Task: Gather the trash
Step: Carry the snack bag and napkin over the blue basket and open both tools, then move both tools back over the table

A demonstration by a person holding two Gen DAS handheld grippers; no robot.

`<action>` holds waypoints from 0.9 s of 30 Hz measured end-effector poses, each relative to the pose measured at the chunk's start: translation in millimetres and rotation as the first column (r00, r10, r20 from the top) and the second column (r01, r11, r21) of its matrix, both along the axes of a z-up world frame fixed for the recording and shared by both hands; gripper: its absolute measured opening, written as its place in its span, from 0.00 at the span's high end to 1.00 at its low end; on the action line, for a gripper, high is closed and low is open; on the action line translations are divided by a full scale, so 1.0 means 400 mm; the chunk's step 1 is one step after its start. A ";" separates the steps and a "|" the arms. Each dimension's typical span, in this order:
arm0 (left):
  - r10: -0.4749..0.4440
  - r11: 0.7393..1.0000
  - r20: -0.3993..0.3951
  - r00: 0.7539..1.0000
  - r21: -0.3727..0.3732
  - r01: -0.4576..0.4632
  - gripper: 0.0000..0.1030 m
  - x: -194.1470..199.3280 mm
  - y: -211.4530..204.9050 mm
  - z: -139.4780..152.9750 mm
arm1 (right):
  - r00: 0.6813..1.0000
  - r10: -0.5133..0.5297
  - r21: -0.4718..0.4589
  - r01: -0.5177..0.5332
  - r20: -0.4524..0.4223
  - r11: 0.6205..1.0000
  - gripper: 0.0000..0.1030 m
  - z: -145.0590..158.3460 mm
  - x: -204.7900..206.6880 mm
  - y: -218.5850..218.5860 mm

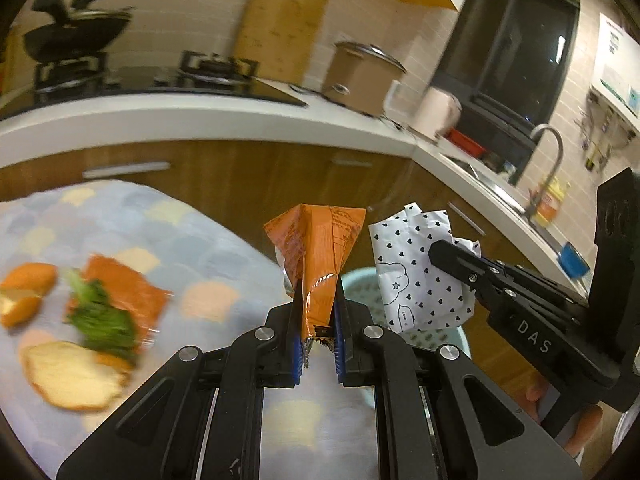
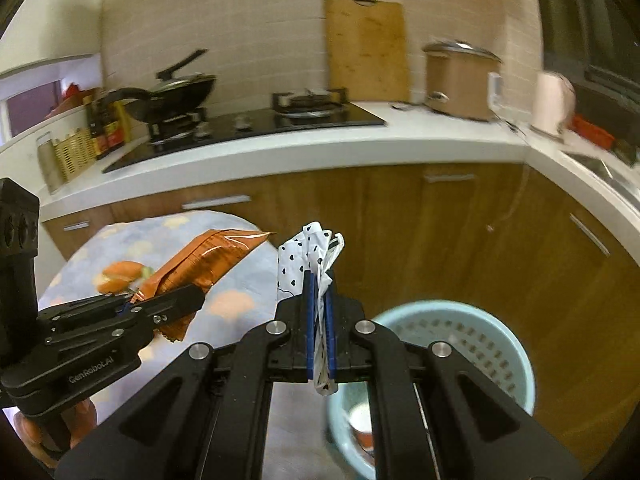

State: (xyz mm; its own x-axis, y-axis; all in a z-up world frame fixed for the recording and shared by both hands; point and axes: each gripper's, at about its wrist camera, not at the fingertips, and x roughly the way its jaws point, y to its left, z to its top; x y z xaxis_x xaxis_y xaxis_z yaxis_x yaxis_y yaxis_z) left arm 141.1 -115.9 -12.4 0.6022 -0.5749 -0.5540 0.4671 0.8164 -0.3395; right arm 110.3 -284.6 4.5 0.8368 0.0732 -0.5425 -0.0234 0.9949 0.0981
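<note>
Carry step: both pieces are picked up and on the way to the bin. My left tool (image 1: 316, 332) is clamped on the crinkled orange foil snack wrapper (image 1: 320, 252), which stands up between the blue pads. My right tool (image 2: 319, 320) is pinched tight on the crumpled white paper with black hearts (image 2: 308, 256).

The pale blue perforated plastic basket (image 2: 516, 352) sits on the floor, below and right of the right tool, just beside the round surface with the pastel patchwork cloth (image 1: 200, 248). Something small lies at its bottom, too unclear to name.

Next move, as I judge it: bring each tool over the basket mouth, then let go, one at a time, so the tools don't knock each other; they ride close together.

Left on the surface: orange peel pieces (image 1: 28, 284), green leafy scrap (image 1: 100, 316), another orange wrapper (image 1: 124, 288); more trash to fetch.

Nothing blocks the basket. The wooden cabinet fronts (image 2: 460, 240) stand close behind it.
</note>
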 end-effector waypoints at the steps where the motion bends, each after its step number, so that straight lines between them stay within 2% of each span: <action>1: -0.011 1.000 -0.008 1.000 0.005 0.011 0.91 0.000 -0.021 -0.008 | 1.000 -0.021 -0.002 0.021 -0.008 1.000 0.97 -0.010 -0.006 -0.023; 7: -0.070 0.997 -0.066 0.995 0.024 0.072 0.91 0.009 -0.136 -0.058 | 0.989 -0.130 0.018 0.132 -0.075 0.991 0.97 -0.078 -0.038 -0.156; 12: -0.127 0.990 -0.121 0.984 0.042 0.133 0.91 0.009 -0.214 -0.115 | 0.966 -0.195 -0.008 0.196 -0.169 0.981 0.97 -0.148 -0.030 -0.216; 14: -0.141 0.987 -0.145 0.979 0.052 0.150 0.88 0.011 -0.233 -0.140 | 0.956 -0.208 0.002 0.213 -0.208 0.977 0.97 -0.179 -0.026 -0.237; 16: -0.146 0.986 -0.161 0.976 0.060 0.158 0.78 0.011 -0.243 -0.155 | 0.950 -0.215 0.007 0.222 -0.225 0.975 0.96 -0.195 -0.024 -0.248; 18: -0.151 0.984 -0.167 0.974 0.068 0.164 0.73 0.011 -0.245 -0.165 | 0.944 -0.217 0.017 0.228 -0.247 0.973 0.92 -0.211 -0.024 -0.258; 19: -0.148 0.984 -0.168 0.975 0.075 0.163 0.65 0.013 -0.243 -0.166 | 0.942 -0.220 0.021 0.232 -0.254 0.972 0.90 -0.215 -0.023 -0.261; 21: -0.143 0.984 -0.163 0.976 0.079 0.157 0.60 0.011 -0.237 -0.165 | 0.938 -0.229 0.019 0.243 -0.261 0.970 0.81 -0.219 -0.022 -0.267; 22: -0.143 0.984 -0.161 0.977 0.078 0.157 0.57 0.010 -0.234 -0.163 | 0.938 -0.234 0.020 0.248 -0.257 0.969 0.69 -0.218 -0.024 -0.269; 24: -0.143 0.985 -0.153 0.978 0.076 0.156 0.57 0.007 -0.223 -0.157 | 0.943 -0.230 0.023 0.243 -0.241 0.970 0.58 -0.206 -0.028 -0.262; 27: -0.143 0.986 -0.140 0.980 0.065 0.153 0.54 0.003 -0.203 -0.144 | 0.949 -0.222 0.023 0.233 -0.226 0.972 0.58 -0.186 -0.032 -0.246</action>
